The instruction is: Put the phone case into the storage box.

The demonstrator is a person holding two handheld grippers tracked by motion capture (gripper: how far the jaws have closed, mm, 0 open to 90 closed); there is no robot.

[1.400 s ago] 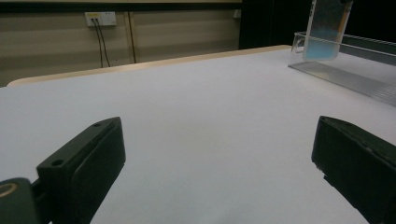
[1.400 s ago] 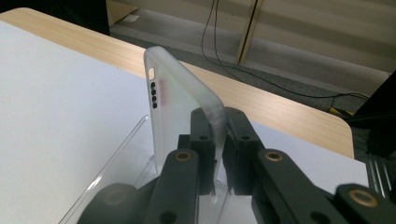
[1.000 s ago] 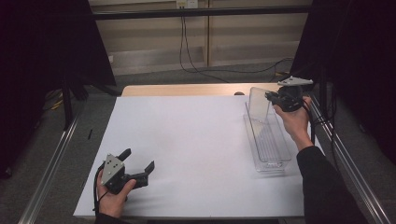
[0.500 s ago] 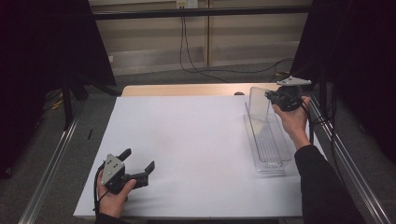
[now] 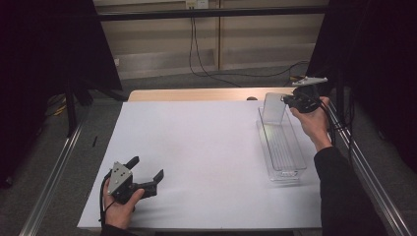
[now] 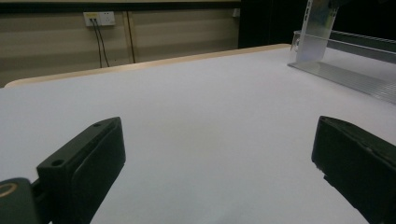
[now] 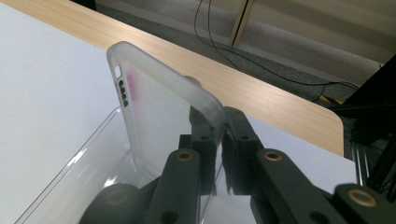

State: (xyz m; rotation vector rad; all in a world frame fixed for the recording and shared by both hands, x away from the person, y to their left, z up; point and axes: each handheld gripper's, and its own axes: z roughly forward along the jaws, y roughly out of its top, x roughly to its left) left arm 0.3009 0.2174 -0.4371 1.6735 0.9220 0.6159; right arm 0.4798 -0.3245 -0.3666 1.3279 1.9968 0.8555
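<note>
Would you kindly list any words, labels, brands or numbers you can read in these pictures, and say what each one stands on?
There is no readable text.
Clear phone case held by the right gripper: no print.
Clear tray: no label.
Left gripper: no marking on its grey plate.
Wall socket: too small to show any lettering.

We find no readable text, no labels, no brands, no numbers, no signs on anything in view.
</note>
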